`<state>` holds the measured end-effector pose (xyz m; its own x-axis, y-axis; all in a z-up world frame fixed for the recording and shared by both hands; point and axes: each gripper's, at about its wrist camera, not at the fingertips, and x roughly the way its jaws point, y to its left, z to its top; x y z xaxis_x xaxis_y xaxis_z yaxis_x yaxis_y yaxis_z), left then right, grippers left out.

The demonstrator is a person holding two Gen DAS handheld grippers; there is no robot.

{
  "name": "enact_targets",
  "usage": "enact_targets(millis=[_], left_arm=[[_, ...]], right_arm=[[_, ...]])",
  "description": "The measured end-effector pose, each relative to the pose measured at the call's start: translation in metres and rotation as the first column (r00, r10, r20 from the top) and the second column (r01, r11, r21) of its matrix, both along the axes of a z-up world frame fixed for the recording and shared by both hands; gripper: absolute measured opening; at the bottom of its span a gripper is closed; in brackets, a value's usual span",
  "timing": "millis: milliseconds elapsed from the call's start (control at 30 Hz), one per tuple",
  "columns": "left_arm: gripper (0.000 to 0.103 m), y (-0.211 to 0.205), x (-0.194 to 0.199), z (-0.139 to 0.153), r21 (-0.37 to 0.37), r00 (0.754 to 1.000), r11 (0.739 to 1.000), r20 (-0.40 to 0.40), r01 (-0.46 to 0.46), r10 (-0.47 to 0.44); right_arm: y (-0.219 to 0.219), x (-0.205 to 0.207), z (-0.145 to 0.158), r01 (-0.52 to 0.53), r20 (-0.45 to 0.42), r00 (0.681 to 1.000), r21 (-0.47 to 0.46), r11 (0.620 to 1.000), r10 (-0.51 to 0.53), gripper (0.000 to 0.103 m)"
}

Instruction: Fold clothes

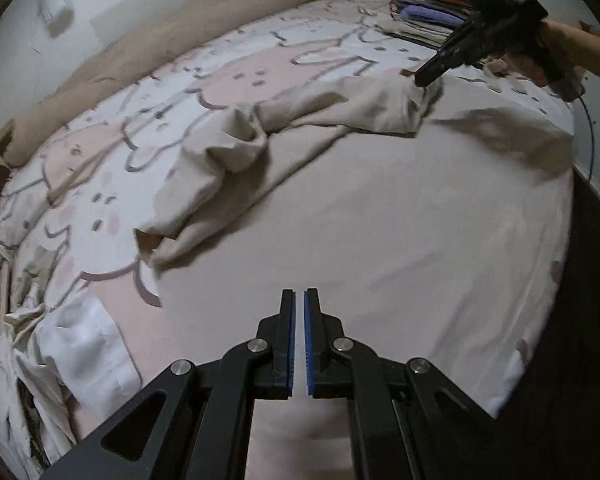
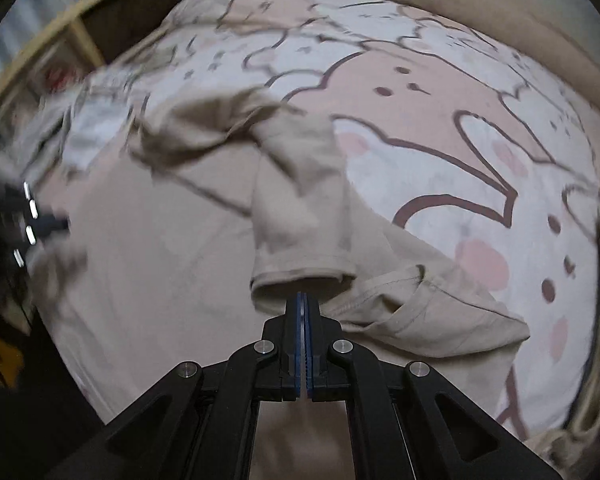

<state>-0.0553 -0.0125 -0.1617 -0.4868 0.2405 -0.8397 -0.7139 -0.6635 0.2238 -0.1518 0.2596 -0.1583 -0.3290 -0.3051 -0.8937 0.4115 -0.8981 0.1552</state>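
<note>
We have the right gripper [image 2: 302, 296] clamped on the beige shirt [image 2: 172, 240] at its sleeve hem. Our left gripper [image 1: 299, 294] hangs closed and empty above the shirt on the bed [image 1: 100, 168].

Right wrist view: left gripper [image 2: 28, 220] is only a motion-smeared dark shape at the left edge, jaws unreadable. Shelf [image 2: 60, 68] behind is blurred, contents unclear. Left wrist view: stacked fabrics [image 1: 424, 10] at top are partly hidden behind right gripper [image 1: 424, 78]; the person's forearm [image 1: 580, 52] is cut off at the frame edge.

Your left tongs [image 1: 299, 300] are matte black with blue ribbed pads [image 1: 309, 340] and silver pivot screws [image 1: 258, 345]. Your right tongs [image 2: 302, 300] match.
</note>
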Motion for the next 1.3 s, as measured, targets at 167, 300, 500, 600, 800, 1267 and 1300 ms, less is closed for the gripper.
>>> enact_targets(millis=[167, 300, 500, 600, 800, 1267, 1300], left_arm=[[0.009, 0.013, -0.027, 0.011, -0.032, 0.989, 0.999, -0.142, 0.041, -0.045], [0.047, 0.032, -0.054, 0.008, -0.065, 0.967, 0.994, -0.231, 0.093, -0.106], [0.051, 0.064, -0.081, -0.018, -0.197, 0.931, 0.966, -0.292, 0.168, -0.221], [0.051, 0.068, -0.095, -0.032, -0.257, 0.927, 0.95, -0.282, 0.176, -0.248], [0.043, 0.059, -0.128, -0.042, -0.224, 0.964, 0.964, -0.188, 0.145, -0.189], [0.017, 0.01, -0.171, 0.011, 0.152, 0.994, 0.983, 0.044, -0.102, 0.096], [0.016, 0.006, -0.17, 0.019, 0.168, 0.993, 0.979, 0.044, -0.111, 0.105]], right_arm=[[0.009, -0.013, 0.012, 0.09, -0.008, 0.996, -0.107, 0.99, -0.092, 0.0], [0.004, -0.024, 0.008, 0.099, -0.019, 0.995, -0.041, 0.994, -0.1, 0.0], [0.002, -0.037, -0.001, 0.055, -0.041, 0.998, -0.005, 0.998, -0.055, 0.001], [0.004, -0.042, -0.002, 0.051, -0.036, 0.998, -0.028, 0.998, -0.052, 0.023], [0.003, -0.05, -0.012, 0.061, 0.019, 0.998, -0.096, 0.994, -0.059, 0.103], [-0.013, -0.074, -0.043, 0.069, 0.176, 0.983, -0.108, 0.992, -0.049, 0.006], [-0.017, -0.069, -0.029, 0.034, 0.109, 0.994, -0.046, 0.998, -0.028, 0.006]])
